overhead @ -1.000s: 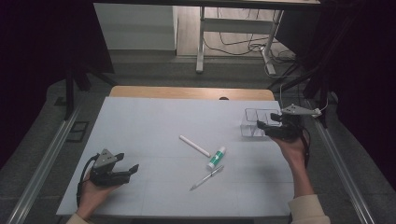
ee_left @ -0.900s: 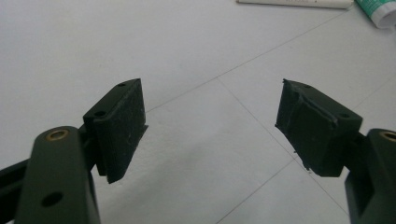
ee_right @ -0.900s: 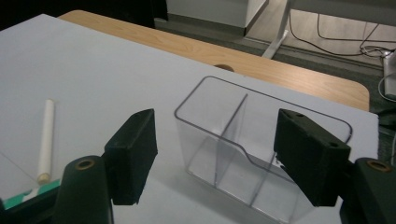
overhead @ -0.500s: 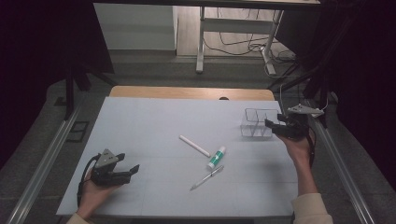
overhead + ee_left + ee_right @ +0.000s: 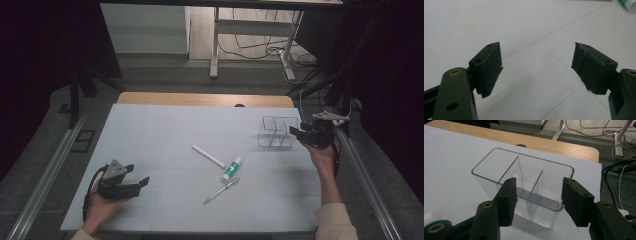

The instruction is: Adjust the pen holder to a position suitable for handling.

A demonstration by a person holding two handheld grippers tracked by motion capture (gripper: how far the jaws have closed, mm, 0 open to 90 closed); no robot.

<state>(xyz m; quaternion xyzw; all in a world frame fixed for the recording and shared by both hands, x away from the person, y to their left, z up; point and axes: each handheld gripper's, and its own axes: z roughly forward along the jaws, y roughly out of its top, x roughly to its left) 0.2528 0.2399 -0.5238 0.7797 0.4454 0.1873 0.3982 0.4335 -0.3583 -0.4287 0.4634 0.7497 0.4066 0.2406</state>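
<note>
A clear plastic organizer (image 5: 276, 132) with three compartments stands at the right of the white table top (image 5: 165, 130). My right gripper (image 5: 296, 131) is just off its right end, open, with nothing between its jaws. In the right gripper view the organizer (image 5: 524, 173) is empty and sits just beyond that open gripper (image 5: 537, 192). A white stick (image 5: 208, 156), a green and white tube (image 5: 231, 168) and a pen (image 5: 221, 190) lie mid-table. My left gripper (image 5: 142, 181) rests open at the front left, pointing towards them. In the left gripper view the gripper (image 5: 536, 57) is open over bare table.
A corner of the tube (image 5: 628, 3) shows at the top right of the left gripper view. A wooden table edge (image 5: 205, 99) runs along the back. Metal rails (image 5: 47, 175) flank the table, and cables (image 5: 260, 47) lie on the floor beyond.
My right gripper has drawn back to the right, off the organizer's end. The left gripper has stayed where it was.
</note>
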